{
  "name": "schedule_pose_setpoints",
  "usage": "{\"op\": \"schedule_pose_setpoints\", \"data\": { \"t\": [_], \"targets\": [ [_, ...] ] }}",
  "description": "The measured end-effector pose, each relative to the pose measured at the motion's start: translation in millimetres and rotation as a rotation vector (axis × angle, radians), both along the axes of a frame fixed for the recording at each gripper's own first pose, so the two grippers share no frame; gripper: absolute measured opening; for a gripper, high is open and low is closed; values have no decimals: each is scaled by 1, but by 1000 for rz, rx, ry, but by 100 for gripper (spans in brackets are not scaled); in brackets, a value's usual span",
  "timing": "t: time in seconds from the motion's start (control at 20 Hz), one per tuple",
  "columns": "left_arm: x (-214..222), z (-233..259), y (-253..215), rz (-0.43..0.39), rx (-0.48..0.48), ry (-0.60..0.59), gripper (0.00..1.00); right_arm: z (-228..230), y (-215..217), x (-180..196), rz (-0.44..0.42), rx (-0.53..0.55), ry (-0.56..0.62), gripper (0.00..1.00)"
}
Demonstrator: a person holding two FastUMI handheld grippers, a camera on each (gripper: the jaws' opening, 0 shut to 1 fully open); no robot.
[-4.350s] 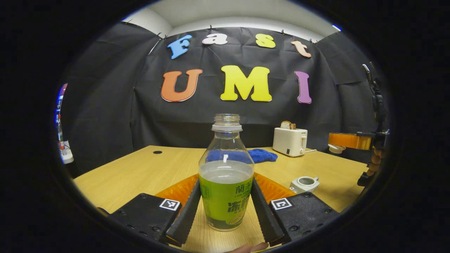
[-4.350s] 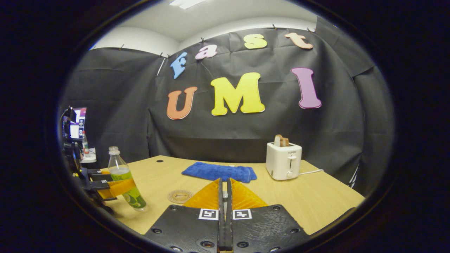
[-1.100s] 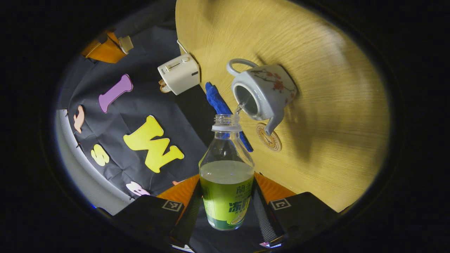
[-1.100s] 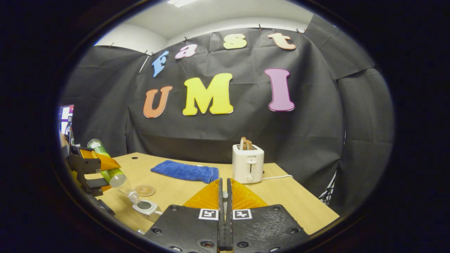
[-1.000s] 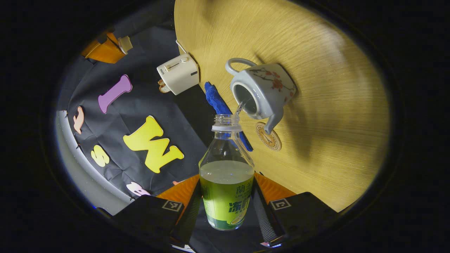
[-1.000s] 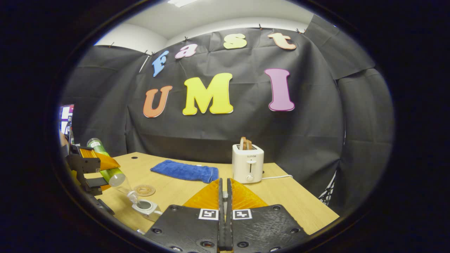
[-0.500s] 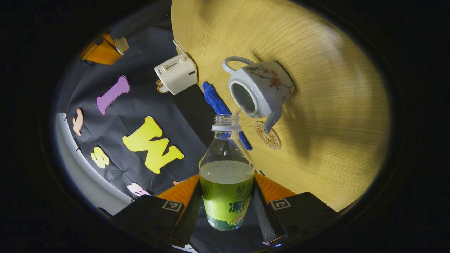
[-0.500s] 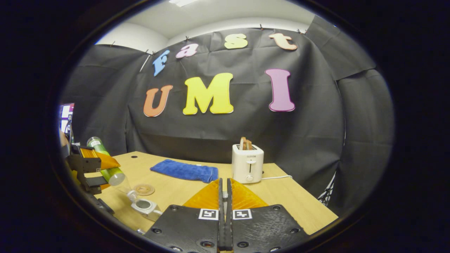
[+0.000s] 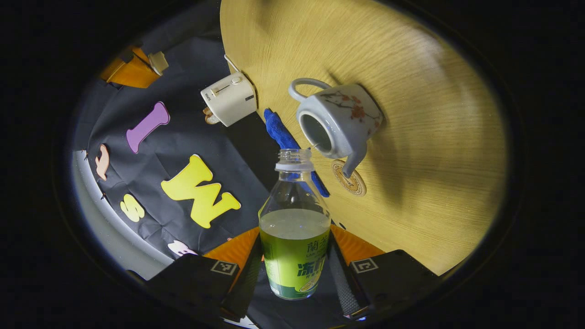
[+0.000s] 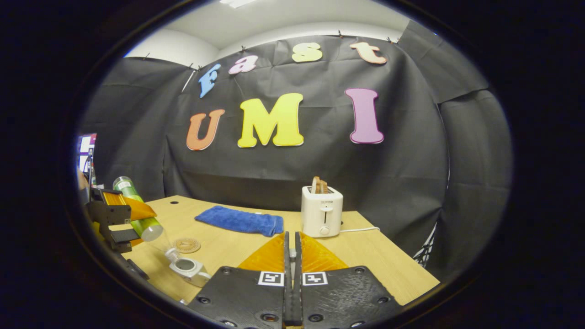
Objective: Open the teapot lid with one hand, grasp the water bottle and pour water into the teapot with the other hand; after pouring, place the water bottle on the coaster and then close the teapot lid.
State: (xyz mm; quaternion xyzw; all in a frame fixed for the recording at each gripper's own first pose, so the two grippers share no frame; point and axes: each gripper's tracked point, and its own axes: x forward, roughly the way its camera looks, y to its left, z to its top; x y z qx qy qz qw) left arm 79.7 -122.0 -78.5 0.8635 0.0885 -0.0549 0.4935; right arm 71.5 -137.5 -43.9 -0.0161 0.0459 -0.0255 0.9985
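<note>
My left gripper (image 9: 295,246) is shut on the green-labelled water bottle (image 9: 295,256), capless and tipped far over. Its mouth sits just at the open top of the white flowered teapot (image 9: 343,121), and a thin trickle of water runs between them. The round coaster (image 9: 349,180) lies on the table by the spout. My right gripper (image 10: 291,235) is shut and raised; in the left gripper view the right gripper (image 9: 135,73) holds the pale teapot lid (image 9: 158,62) at its tip. In the right gripper view the tilted bottle (image 10: 137,210) hangs over the teapot (image 10: 185,267).
A white toaster (image 10: 321,211) with bread stands at the back of the wooden table (image 10: 388,265). A blue cloth (image 10: 240,220) lies left of it, behind the coaster (image 10: 186,245). The black booth wall closes the back and sides.
The bottle stood upright on the table 4.3 s ago; it is now lifted and tipped over the teapot. Over the last second the stream has thinned. The right gripper has barely moved.
</note>
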Motion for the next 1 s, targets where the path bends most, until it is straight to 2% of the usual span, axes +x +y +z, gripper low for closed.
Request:
{"op": "schedule_pose_setpoints", "data": {
  "t": [0.7,0.8,1.0],
  "targets": [
    [3,9,-1,-33,-48,-36,75,-12,-10,6,-22,16,26,0],
    [2,25,-6,-70,-135,-70,75,-10,-12,6,-30,12,23,0],
    [0,54,9,-34,-486,-125,75,-5,-15,3,-57,-10,10,1]
  ]
}}
